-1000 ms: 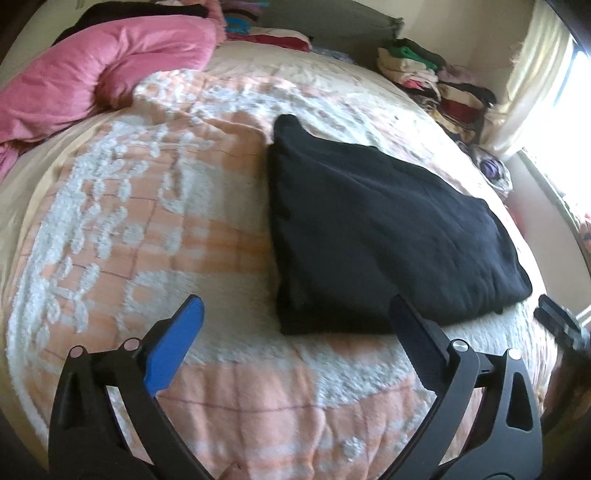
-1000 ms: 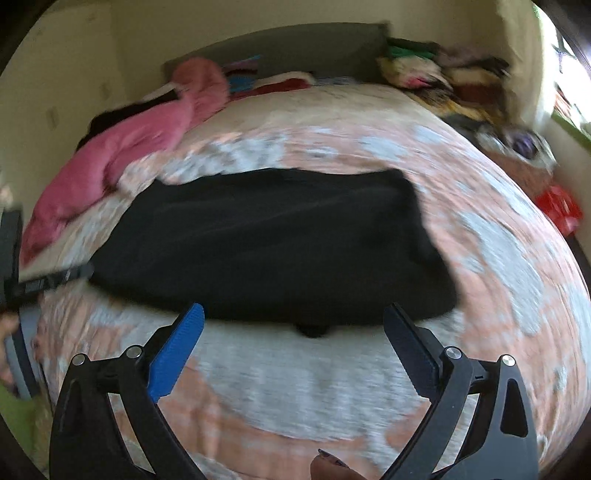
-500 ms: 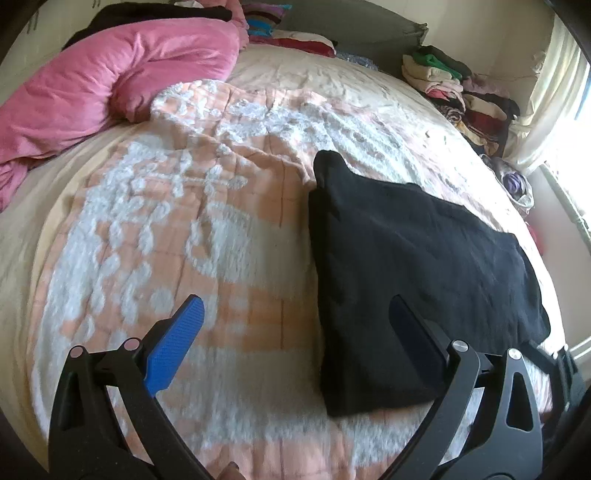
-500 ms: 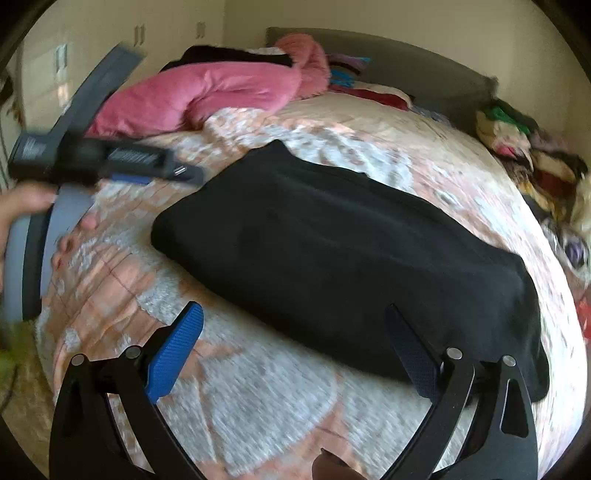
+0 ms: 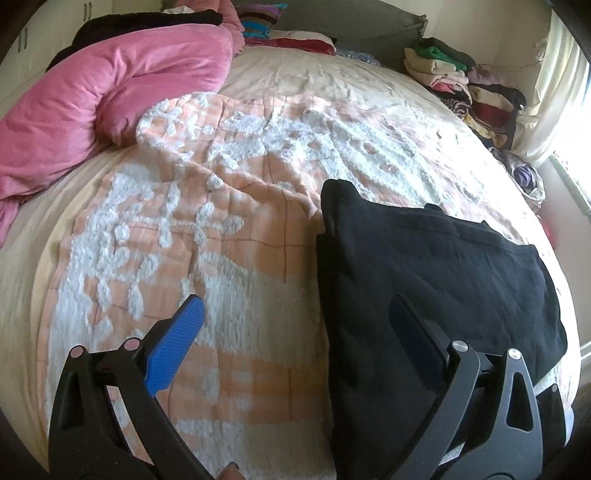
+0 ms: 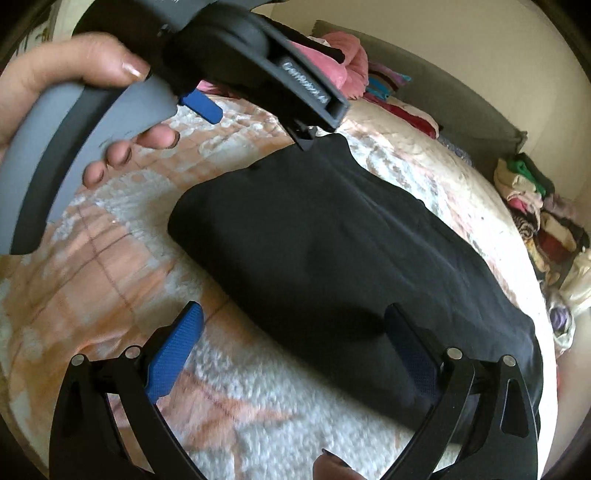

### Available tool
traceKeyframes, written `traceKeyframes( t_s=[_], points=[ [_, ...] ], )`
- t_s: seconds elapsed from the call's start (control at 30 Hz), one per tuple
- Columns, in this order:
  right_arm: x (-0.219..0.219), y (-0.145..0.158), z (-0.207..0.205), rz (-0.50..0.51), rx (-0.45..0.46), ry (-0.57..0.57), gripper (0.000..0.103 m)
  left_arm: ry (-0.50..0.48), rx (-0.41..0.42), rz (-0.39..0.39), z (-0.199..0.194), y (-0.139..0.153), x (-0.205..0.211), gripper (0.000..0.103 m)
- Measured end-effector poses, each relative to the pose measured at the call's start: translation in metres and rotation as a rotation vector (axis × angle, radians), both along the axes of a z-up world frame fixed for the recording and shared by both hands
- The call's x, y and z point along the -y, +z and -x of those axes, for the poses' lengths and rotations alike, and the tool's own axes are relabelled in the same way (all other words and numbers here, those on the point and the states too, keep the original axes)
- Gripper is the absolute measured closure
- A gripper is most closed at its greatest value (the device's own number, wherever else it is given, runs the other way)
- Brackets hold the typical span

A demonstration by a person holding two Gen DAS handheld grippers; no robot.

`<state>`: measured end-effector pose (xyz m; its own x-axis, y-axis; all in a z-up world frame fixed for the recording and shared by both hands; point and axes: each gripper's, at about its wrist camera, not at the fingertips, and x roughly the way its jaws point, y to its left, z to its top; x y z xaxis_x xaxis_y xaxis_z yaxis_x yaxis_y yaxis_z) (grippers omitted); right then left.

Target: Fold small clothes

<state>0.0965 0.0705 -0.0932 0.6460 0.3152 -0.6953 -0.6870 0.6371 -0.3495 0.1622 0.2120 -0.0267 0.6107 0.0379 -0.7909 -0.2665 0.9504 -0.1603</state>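
A folded black garment (image 5: 436,266) lies flat on the peach and white bedspread (image 5: 229,229). It also shows in the right wrist view (image 6: 332,251). My left gripper (image 5: 295,332) is open and empty, above the garment's near left edge, its right finger over the cloth. My right gripper (image 6: 291,339) is open and empty, above the garment's near edge, its right finger over the cloth. The left gripper's body, held in a hand, fills the upper left of the right wrist view (image 6: 207,74).
A pink duvet (image 5: 103,110) is bunched at the bed's far left. Stacks of folded clothes (image 5: 469,88) stand at the far right by the curtain. More clothes lie along the grey headboard (image 5: 351,22). The bedspread (image 6: 258,406) extends toward me.
Both grippers have swung around the garment; the left view moved left so the garment sits at the right. The left gripper now looms close in the right wrist view.
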Motion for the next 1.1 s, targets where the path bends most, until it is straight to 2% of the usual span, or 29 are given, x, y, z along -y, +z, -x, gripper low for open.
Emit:
traceKeyframes(
  t_s=[0.27,0.3,0.33,0.37,0.43,0.5,0.53,0.67,0.77,0.83,0.93,1.03,1.07,1.1],
  points=[
    [-0.022,-0.008,-0.022,0.026,0.039,-0.025,0.007,0.004,-0.015,0.006,-0.012,-0.007,-0.004,0.009],
    [-0.024,-0.008,-0.025,0.024,0.050,-0.032,0.012,0.004,-0.017,0.009,-0.013,-0.009,-0.004,0.009],
    [-0.023,-0.008,-0.023,0.021,0.054,-0.032,0.022,0.003,-0.019,0.009,-0.014,-0.010,-0.004,0.009],
    [-0.025,-0.008,-0.025,0.019,0.056,-0.030,0.023,0.000,-0.021,0.009,-0.015,-0.011,-0.003,0.009],
    [-0.022,-0.004,-0.022,0.008,0.073,-0.019,0.035,-0.007,-0.028,0.010,-0.016,-0.013,0.000,0.009],
    [-0.017,0.001,-0.015,-0.007,0.097,-0.008,0.058,-0.014,-0.029,0.027,-0.017,-0.014,0.002,0.009],
    [-0.013,0.005,-0.012,-0.024,0.108,-0.002,0.070,-0.018,-0.028,0.047,-0.018,-0.015,0.002,0.009],
    [0.002,0.016,-0.001,-0.068,0.155,0.006,0.088,-0.046,-0.034,0.173,-0.022,-0.017,0.009,0.009],
    [0.012,0.022,0.006,-0.090,0.194,0.000,0.090,-0.069,-0.039,0.219,-0.029,-0.016,0.018,0.009],
    [0.020,0.026,0.007,-0.121,0.191,-0.013,0.091,-0.066,-0.046,0.216,-0.035,-0.013,0.024,0.009],
    [0.034,0.035,0.006,-0.167,0.186,-0.033,0.091,-0.075,-0.050,0.250,-0.043,-0.012,0.032,0.009],
    [0.049,0.044,0.006,-0.209,0.183,-0.063,0.092,-0.103,-0.021,0.266,-0.047,-0.004,0.049,0.009],
    [0.055,0.047,0.005,-0.221,0.182,-0.072,0.092,-0.112,-0.011,0.273,-0.049,0.000,0.055,0.011],
    [0.062,0.050,0.005,-0.233,0.184,-0.087,0.092,-0.120,-0.003,0.278,-0.050,0.003,0.060,0.019]
  ],
)
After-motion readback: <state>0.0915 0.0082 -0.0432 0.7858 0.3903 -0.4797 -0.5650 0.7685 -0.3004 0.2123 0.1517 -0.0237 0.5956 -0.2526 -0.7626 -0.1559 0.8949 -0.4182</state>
